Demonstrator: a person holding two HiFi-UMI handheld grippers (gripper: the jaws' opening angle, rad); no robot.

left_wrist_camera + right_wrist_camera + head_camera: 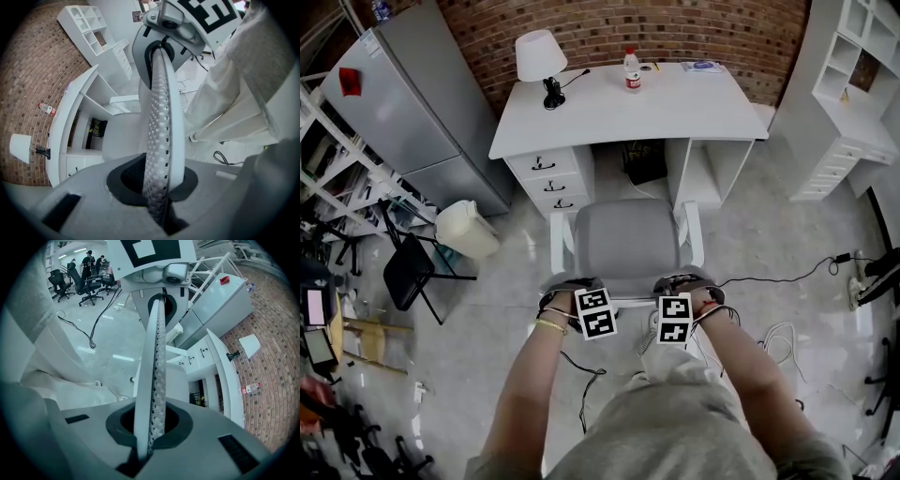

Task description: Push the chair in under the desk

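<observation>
Both left gripper (568, 287), right gripper (683, 281) clamped on chair (623, 246) back; bottle (632, 70) on desk (694, 108).

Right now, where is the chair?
The chair stands at the head view's centre, just before the knee gap of the desk; the left tool and right tool clamp its backrest top.

Chair (626, 246): white-framed office chair with a grey padded seat; legs and wheels hidden beneath the seat in the head view.
Backrest (157, 140): perforated grey mesh in a white rim, seen edge-on; lower end hidden inside the gripper body.
Left gripper (565, 286), right gripper (684, 280): jaw tips out of sight beneath the gripper bodies in the head view.
Dark object (644, 161): under the white desk (675, 108), too shadowed to name.
Bottle (632, 71): clear plastic, red label; print too small to read.
Shelf unit (853, 84): white cubbies, cut by the right edge.
</observation>
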